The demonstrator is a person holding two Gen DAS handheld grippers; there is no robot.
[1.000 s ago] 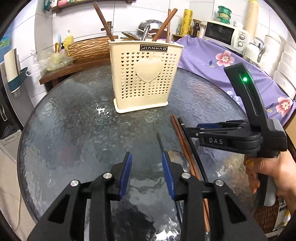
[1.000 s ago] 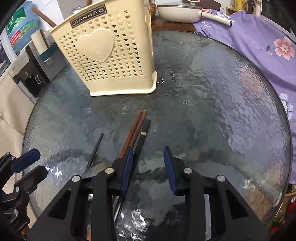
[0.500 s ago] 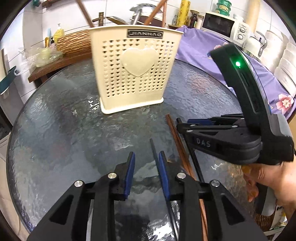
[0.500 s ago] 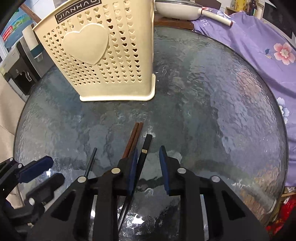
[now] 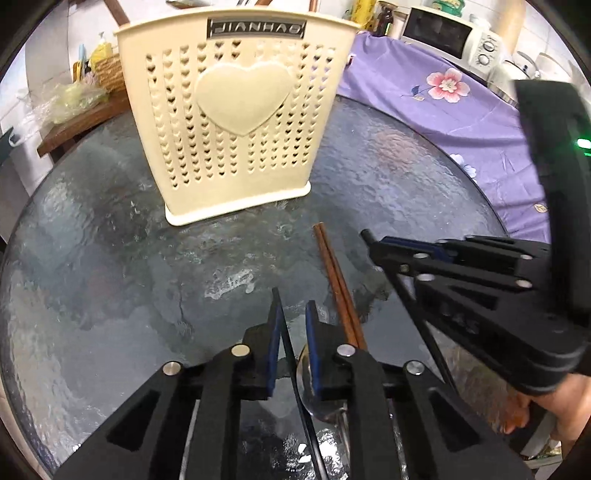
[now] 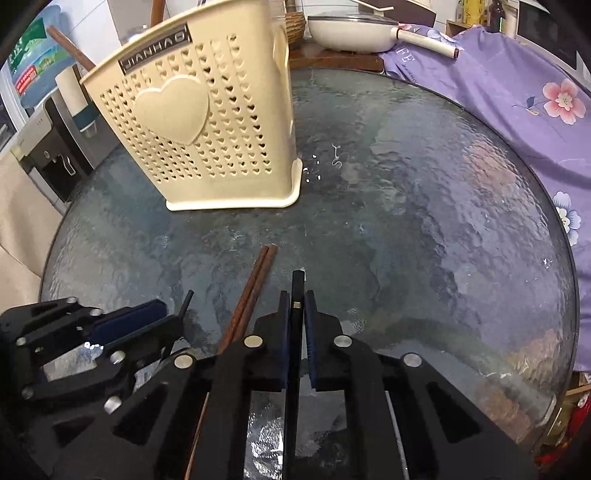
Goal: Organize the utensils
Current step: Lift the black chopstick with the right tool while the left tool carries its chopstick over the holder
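Observation:
A cream perforated utensil holder [image 5: 236, 125] stands upright on the round glass table [image 5: 110, 258]; it also shows in the right wrist view [image 6: 207, 125]. My left gripper [image 5: 291, 317] is nearly closed around a thin black utensil handle [image 5: 286, 339], with a metal spoon bowl [image 5: 321, 402] beneath. My right gripper [image 6: 296, 310] is shut on a black chopstick [image 6: 297, 288]. Two brown wooden chopsticks [image 5: 334, 277] lie between the grippers; they also show in the right wrist view [image 6: 251, 291].
Wooden utensils stick out of the holder's top. A purple flowered cloth [image 5: 443, 96] covers the surface right of the table, with a microwave [image 5: 447, 33] behind. A white pan [image 6: 354, 33] sits on a wooden shelf beyond the table. A water dispenser [image 6: 48, 147] stands at the left.
Both grippers moved forward toward the holder and narrowed. The right one closed on the black chopstick; the left one closed in around the thin black handle.

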